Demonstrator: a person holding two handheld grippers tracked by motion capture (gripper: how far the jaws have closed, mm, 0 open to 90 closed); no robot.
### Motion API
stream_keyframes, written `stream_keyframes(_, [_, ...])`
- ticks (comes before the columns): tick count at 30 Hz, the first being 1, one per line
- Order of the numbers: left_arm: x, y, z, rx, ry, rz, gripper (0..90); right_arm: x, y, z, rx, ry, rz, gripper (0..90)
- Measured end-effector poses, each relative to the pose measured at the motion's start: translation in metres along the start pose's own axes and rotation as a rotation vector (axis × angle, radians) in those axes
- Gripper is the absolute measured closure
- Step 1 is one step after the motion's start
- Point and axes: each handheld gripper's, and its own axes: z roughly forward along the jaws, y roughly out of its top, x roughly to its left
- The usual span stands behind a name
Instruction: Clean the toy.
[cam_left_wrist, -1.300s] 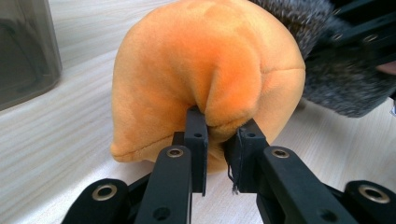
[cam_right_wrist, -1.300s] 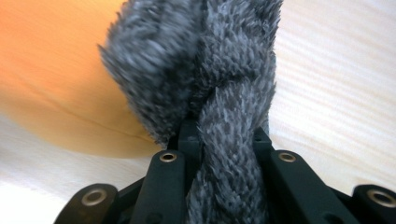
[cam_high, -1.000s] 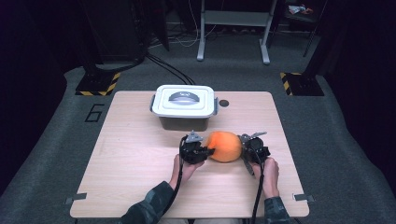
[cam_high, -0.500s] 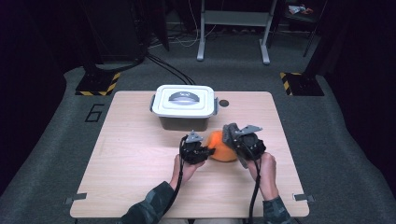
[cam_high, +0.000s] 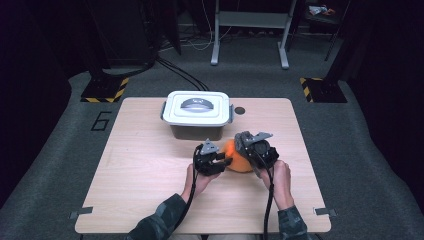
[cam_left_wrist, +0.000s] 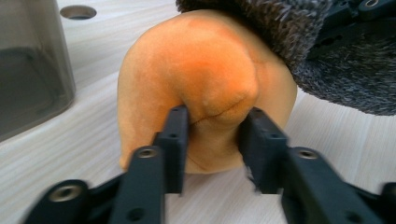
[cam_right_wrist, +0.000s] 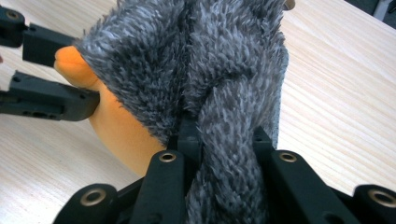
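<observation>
An orange plush toy (cam_left_wrist: 196, 74) lies on the wooden table (cam_high: 150, 165), just in front of the lidded box. My left gripper (cam_left_wrist: 217, 126) pinches a soft bulge of it from the left, and both pads still touch the plush. Its jaws have just been opening a little, with the bulge still between them. A grey fuzzy cloth (cam_right_wrist: 210, 60) drapes over the toy's top and right side. My right gripper (cam_right_wrist: 226, 135) is shut on a thick fold of that cloth. In the high view it (cam_high: 250, 150) hangs above the toy (cam_high: 237, 160), opposite the left gripper (cam_high: 222, 160).
A grey plastic box (cam_high: 197, 112) with a white clip-on lid stands at the table's back middle, close behind the toy. A small round hole (cam_high: 240, 110) sits in the tabletop beside it. Bare wood lies to the left, right and front.
The right gripper has risen and shifted left, so it now sits over the toy's right part and hides more of the orange. The left hand has stayed put.
</observation>
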Motion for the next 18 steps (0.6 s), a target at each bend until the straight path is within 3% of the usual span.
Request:
stream_keyframes(4, [-0.001,0.001,0.000,0.001,0.005,0.016,76.2,0.001,0.003,-0.013,-0.037,-0.022,0.002,73.9])
stream_keyframes(8, [-0.004,0.001,0.000,0.007,0.001,0.025,78.5,0.016,0.013,-0.026,-0.068,-0.006,-0.040,73.9])
stream_keyframes(10, [-0.004,0.001,-0.001,0.011,0.003,0.029,79.3,0.026,0.017,-0.019,-0.054,0.009,-0.073,73.9])
stream_keyframes(12, [-0.003,0.000,0.000,0.014,0.007,0.014,79.9,0.030,0.017,-0.009,-0.026,-0.010,-0.102,74.1])
stream_keyframes(13, [-0.001,-0.001,0.001,0.011,0.006,0.007,80.0,0.029,0.016,-0.006,-0.036,-0.008,-0.106,74.2])
stream_keyframes(18, [-0.001,-0.001,0.001,0.006,0.004,-0.003,80.1,0.022,0.011,-0.006,-0.037,0.006,-0.063,74.3])
